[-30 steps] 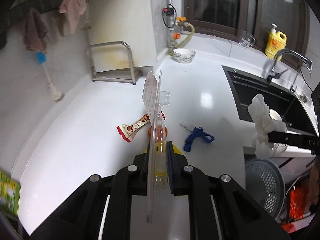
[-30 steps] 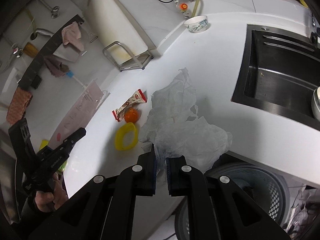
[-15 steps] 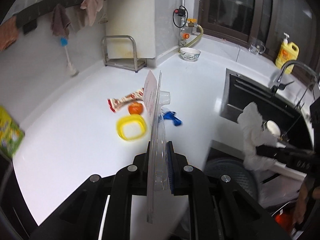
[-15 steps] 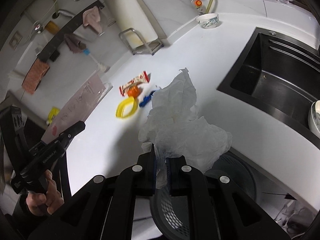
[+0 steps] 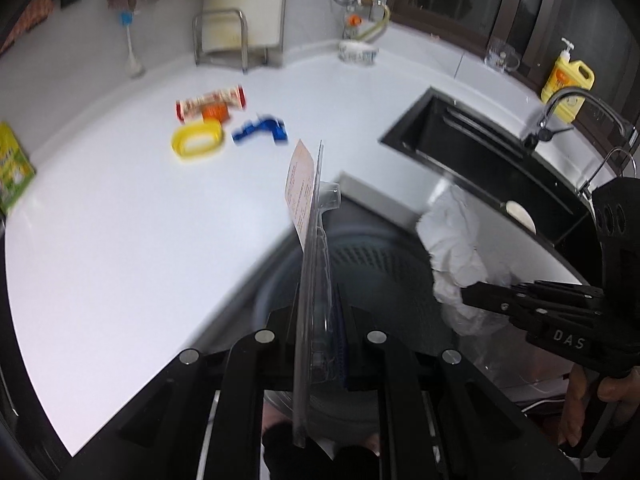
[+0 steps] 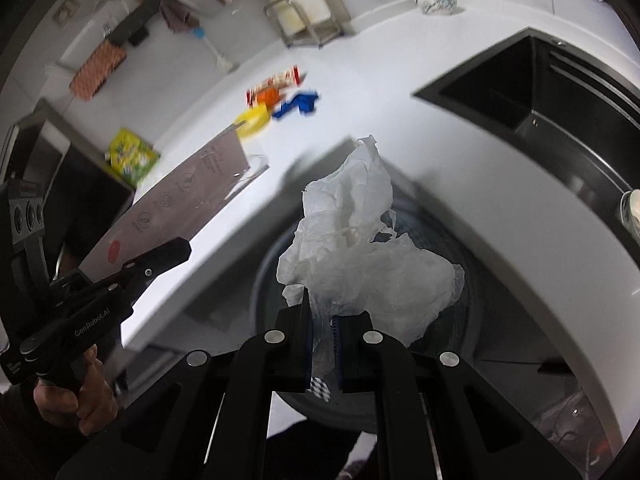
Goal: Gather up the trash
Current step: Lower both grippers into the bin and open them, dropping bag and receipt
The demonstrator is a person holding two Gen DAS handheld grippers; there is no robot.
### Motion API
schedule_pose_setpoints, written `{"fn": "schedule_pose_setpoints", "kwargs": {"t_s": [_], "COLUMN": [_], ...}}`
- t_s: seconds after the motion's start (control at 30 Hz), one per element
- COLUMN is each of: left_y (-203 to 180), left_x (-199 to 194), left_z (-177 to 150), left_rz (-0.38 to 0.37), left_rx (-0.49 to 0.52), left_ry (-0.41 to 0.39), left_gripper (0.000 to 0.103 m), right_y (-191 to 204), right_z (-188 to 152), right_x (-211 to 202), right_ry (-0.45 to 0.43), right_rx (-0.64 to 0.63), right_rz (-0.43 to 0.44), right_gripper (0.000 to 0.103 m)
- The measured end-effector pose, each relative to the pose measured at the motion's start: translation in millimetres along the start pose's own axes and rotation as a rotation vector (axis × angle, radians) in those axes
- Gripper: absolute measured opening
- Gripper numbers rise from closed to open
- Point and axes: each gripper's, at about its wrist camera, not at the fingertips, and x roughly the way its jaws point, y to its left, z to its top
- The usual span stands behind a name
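While we hold both pieces of trash over the bin (image 5: pixel 372 276), the blister pack (image 5: pixel 310 248) stands edge-on in our left gripper (image 5: pixel 320 344), whose jaws are pressed tight on its lower end. Our right gripper (image 6: pixel 322 344) is clamped just as tightly on the crumpled white bag (image 6: pixel 360 248), which billows up above the jaws. From the left wrist view the bag (image 5: pixel 460 248) hangs to the right of the pack, both above the grey perforated bin that sits below the near edge of the counter (image 5: pixel 120 220). Farther off on the counter lie a yellow ring (image 5: pixel 197 141), an orange cap (image 5: pixel 215 111), a snack wrapper (image 5: pixel 210 100) and a blue scrap (image 5: pixel 262 130), close together. Right of them is the dark sink (image 5: pixel 480 152); at far left lies a green packet (image 5: pixel 12 168).
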Motion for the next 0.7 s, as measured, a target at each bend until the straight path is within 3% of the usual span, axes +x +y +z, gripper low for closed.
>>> {"fn": "schedule_pose_setpoints", "kwargs": {"t_s": [0.33,0.57,0.63,0.67,0.7], "left_y": [-23,-24,-23,-23,-23], "left_x": [58,94,95,95,93], "left_z": [-45,-55,-56,-56,-56], "left_rz": [0.005,0.031,0.05,0.06,0.071], "left_rx": [-0.042,-0.069,-0.076,-0.077,-0.078], "left_ry": [0.121,0.173,0.173,0.172,0.166], "left_gripper": [0.013,0.015,0.023,0.039,0.061], "right_y": [-33,-55,-58,-59,-60], "right_z": [-26,-29,-26,-25,-24], "right_x": [44,68,70,70,69], "right_ry": [0.1,0.153,0.16,0.159,0.152], "right_rx": [-0.016,-0.006,-0.005,-0.003,-0.002], "right_rz": [0.025,0.025,0.029,0.03,0.026], "right_gripper": [0.008,0.009,0.014,0.027,0.035]}}
